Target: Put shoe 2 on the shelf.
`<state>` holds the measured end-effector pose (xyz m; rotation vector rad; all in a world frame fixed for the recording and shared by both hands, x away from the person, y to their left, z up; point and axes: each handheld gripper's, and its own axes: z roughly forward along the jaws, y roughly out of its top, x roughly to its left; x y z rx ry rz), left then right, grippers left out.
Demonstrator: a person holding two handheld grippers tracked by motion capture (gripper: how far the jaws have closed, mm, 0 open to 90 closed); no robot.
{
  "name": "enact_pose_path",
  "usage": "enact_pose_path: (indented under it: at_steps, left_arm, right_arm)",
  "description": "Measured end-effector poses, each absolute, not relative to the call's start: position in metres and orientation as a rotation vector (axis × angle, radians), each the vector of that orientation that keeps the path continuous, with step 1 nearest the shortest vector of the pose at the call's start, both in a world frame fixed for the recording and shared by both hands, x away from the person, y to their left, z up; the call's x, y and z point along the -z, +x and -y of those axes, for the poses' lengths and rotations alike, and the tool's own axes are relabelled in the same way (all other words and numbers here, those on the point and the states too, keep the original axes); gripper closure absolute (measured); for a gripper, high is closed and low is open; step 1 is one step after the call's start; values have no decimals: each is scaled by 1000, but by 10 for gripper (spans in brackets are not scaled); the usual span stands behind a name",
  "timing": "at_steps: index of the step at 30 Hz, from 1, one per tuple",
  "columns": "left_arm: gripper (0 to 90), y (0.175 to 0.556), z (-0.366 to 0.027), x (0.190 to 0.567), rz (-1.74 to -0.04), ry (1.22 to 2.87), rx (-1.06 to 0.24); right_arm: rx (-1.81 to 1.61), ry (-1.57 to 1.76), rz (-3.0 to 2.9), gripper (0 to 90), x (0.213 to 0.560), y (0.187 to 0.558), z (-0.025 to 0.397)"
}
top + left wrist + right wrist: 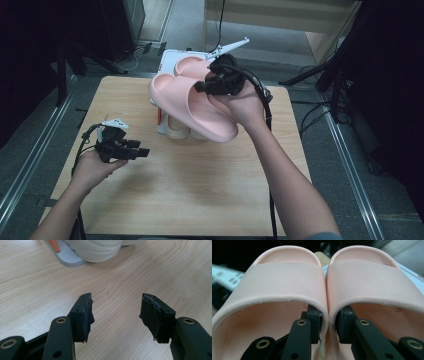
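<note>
Overhead, the right gripper [212, 80] held a pair of pink slippers [200, 102] raised above the far middle of the wooden table [200, 200], over a white rack [167, 57] with cream-coloured footwear [176, 129] on its lower level. Well apart, at the table's left side, the left gripper [135, 148] hovered low with nothing between its jaws. Black stands and cables surrounded the table on the floor.

Next, in the left gripper view, the two black jaws stood spread wide over bare wood, grasping nothing; ahead lay the rack's grey base [67, 258] with an orange strip [54, 245], and cream soles [96, 248] sat on it.

Finally, in the right gripper view, the jaws were clenched on the touching inner walls of the two slippers [327, 297], one jaw inside each. The straps blocked most of what lay beyond.
</note>
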<state>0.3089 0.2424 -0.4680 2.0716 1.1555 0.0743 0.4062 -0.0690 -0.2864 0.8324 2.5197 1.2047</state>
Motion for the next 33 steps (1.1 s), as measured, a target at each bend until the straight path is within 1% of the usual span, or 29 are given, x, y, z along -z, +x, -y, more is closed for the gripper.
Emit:
enact_pose_path:
  at_steps: [8, 14, 17, 22, 27, 33]
  left_arm:
    - [430, 309, -239, 468, -1130, 2079, -58]
    - [431, 310, -239, 468, -1124, 2073, -51]
    - [431, 310, -239, 467, -1119, 2064, -52]
    - [431, 311, -239, 466, -1116, 2061, -45]
    - [432, 312, -238, 466, -1100, 2070, -38]
    - [433, 314, -235, 466, -1088, 2082, -34]
  right_arm:
    - [-1098, 1029, -2376, 765, 298, 451, 49]
    - [-1024, 1261, -2228, 765, 301, 473, 24]
    - [-1022, 1361, -2162, 764, 305, 481, 16]
    - [-963, 1427, -2086, 763, 310, 491, 5]
    - [-935, 1542, -2023, 763, 315, 503, 0]
    - [-895, 1592, -1969, 760, 318, 512, -5]
